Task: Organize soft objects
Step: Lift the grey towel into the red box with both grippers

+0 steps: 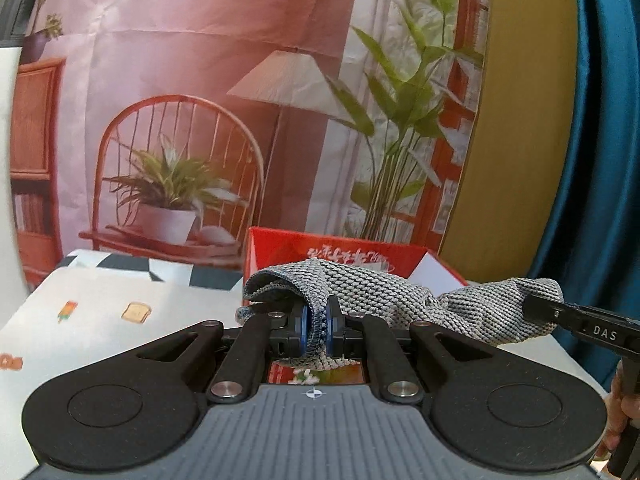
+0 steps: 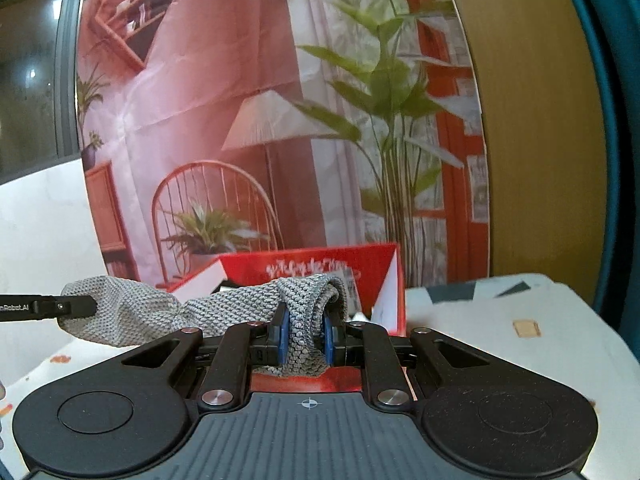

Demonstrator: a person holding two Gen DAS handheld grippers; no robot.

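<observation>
Between both grippers' blue fingers (image 1: 305, 330), the grey knitted cloth (image 1: 380, 292), pinched.

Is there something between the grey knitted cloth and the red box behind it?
Nothing visible. Both grippers, left and right, hold the grey cloth stretched just before the open red box.

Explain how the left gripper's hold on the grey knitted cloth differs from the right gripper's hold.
The left gripper pinches a thin folded edge of the grey knitted cloth, where a darker blue-grey hem shows; the right gripper pinches a thicker bunch of plain grey knit. The left gripper holds the cloth's left end, the right gripper the opposite end. Both are shut on the cloth, which spans between them in front of the open red box.
</observation>
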